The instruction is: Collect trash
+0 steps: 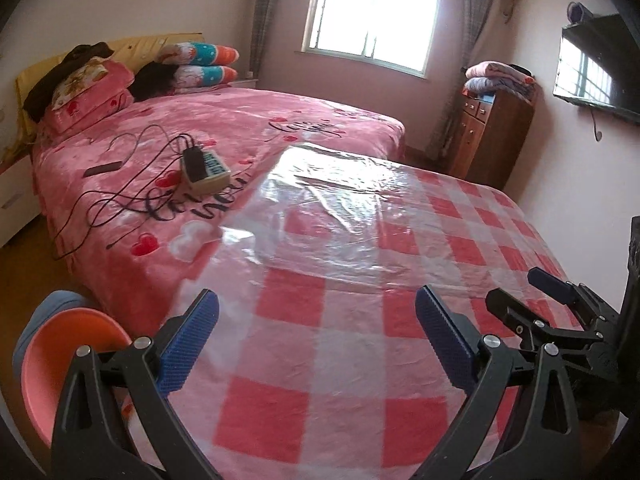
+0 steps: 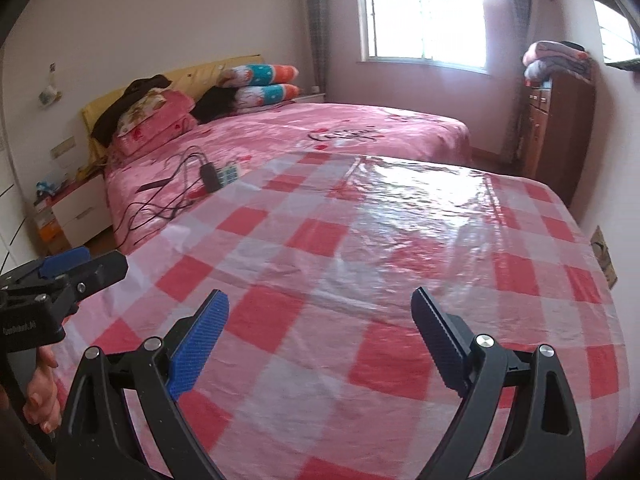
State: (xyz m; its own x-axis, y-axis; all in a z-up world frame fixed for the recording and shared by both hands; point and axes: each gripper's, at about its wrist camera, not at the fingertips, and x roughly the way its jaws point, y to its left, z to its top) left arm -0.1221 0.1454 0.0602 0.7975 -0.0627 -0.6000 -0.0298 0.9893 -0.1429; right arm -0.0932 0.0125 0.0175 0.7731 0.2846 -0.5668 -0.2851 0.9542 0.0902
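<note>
In the left wrist view my left gripper (image 1: 316, 320) stands open, with its blue pads (image 1: 192, 336) wide apart and nothing between them. It hovers over a table (image 1: 340, 400) covered by a red and white check cloth under clear plastic film (image 1: 332, 208). My right gripper (image 1: 524, 292) shows at the right edge of that view. In the right wrist view the right gripper (image 2: 320, 320) is open and empty above the same cloth (image 2: 360, 280). The left gripper (image 2: 92, 264) sits at the left, held by a hand (image 2: 40, 392). No loose scrap shows on the cloth.
Beyond the table is a bed (image 1: 224, 120) with a pink cover, pillows (image 1: 200, 64), a power strip (image 1: 206, 168) with tangled black cables and a dark flat device (image 1: 102, 169). A wooden dresser (image 1: 492, 136) stands at the right wall. A round pink-orange plastic thing (image 1: 68, 360) sits low left.
</note>
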